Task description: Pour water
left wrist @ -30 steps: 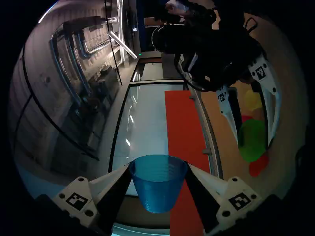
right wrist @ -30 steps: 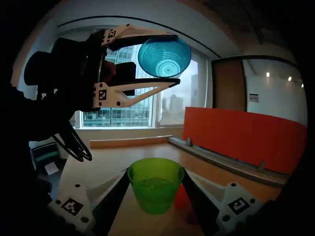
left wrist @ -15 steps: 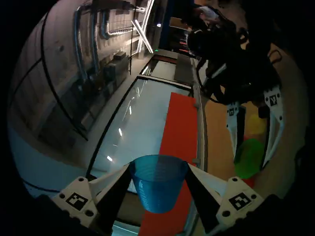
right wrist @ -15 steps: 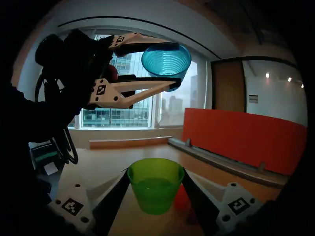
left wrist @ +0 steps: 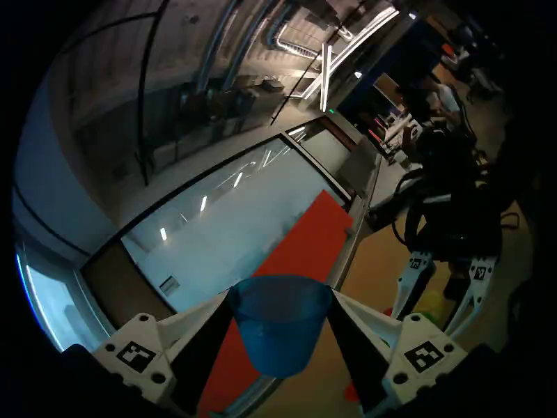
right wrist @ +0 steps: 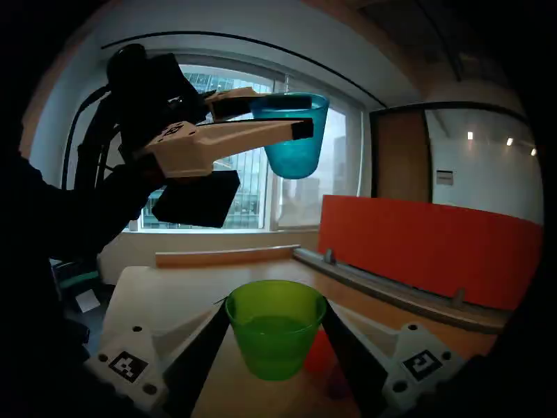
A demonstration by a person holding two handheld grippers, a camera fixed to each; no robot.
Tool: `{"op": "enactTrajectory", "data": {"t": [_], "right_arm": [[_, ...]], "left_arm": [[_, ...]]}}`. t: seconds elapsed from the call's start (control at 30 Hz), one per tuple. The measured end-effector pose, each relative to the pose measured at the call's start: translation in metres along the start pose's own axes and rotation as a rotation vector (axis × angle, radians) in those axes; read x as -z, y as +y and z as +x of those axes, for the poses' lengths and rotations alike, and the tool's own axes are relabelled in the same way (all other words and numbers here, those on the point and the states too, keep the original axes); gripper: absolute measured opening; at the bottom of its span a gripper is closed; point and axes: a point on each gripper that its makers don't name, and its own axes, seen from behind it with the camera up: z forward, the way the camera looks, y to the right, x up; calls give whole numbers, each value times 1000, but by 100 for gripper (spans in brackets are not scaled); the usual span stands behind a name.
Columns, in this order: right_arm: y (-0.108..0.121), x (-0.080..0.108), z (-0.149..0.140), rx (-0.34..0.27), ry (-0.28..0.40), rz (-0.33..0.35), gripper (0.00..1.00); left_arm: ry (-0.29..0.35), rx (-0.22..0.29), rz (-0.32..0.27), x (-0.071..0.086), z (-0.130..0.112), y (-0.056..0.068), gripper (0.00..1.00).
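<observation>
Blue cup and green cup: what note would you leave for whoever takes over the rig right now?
Left gripper: shut on the blue cup, raised high, about upright.
Right gripper: shut on the green cup, low over the table, liquid inside.
Done: pouring, apparently.
Left: set both cups down; whether the blue cup is empty I cannot tell.

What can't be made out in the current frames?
- Right gripper view: any water in blue cup; tinted wall, seen side-on.
- Right gripper view: red object behind green cup; mostly hidden by it.
- Left gripper view: background person; small, dark.
</observation>
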Motion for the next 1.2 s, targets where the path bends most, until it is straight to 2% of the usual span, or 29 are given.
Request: {"op": "enactTrajectory", "data": {"t": [0.17, 0.27, 0.47, 0.6, 0.8, 0.97, 1.2], "right_arm": [[1, 5, 2, 1, 7, -3, 92], [3, 6, 3, 0, 11, -7, 92], [3, 9, 6, -4, 14, -11, 92], [2, 11, 8, -4, 16, -14, 92], [2, 13, 13, -16, 19, -17, 92], [3, 16, 12, -14, 9, -20, 92], [7, 27, 8, -8, -15, -37, 92]], "left_arm": [[-12, 173, -6, 0, -7, -4, 88], [-7, 259, -10, 2, -9, -6, 88], [-10, 409, -12, 1, -18, -10, 88], [-2, 487, -5, -1, -24, -15, 88], [-1, 552, -3, -1, -33, -17, 88], [-21, 573, 7, 3, -48, -15, 88], [-67, 593, 7, 12, -78, -6, 88]]}}
